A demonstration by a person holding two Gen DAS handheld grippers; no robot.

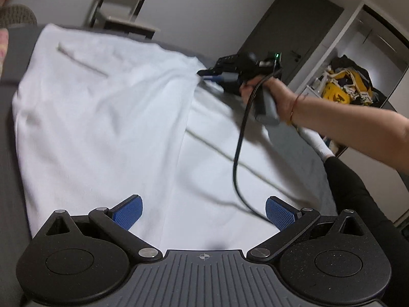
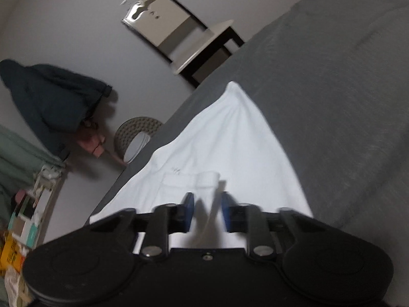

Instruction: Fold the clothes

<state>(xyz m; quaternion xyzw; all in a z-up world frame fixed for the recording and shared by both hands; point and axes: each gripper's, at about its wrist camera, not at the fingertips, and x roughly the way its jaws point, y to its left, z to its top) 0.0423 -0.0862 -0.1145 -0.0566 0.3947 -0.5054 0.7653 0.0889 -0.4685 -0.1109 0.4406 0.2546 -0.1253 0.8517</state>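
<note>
A white garment (image 1: 102, 117) lies spread on a grey bed (image 1: 7, 128). My left gripper (image 1: 203, 212) hangs open above its near part, blue pads (image 1: 127, 211) wide apart with nothing between them. Further off, the right gripper (image 1: 203, 73), held in a person's hand (image 1: 271, 94), pinches an edge of the cloth and lifts it into a ridge. In the right wrist view, the white garment (image 2: 225, 138) runs up between the right gripper's (image 2: 207, 209) narrowly spaced blue pads (image 2: 188, 208), with a folded hem or sleeve just ahead.
A black cable (image 1: 237, 153) droops from the right gripper across the cloth. Beyond the bed stand a dark door (image 1: 288, 25), an open wardrobe with yellow and dark clothes (image 1: 342, 84) and a small side table (image 2: 204, 48). A dark jacket (image 2: 48, 99) hangs on the wall.
</note>
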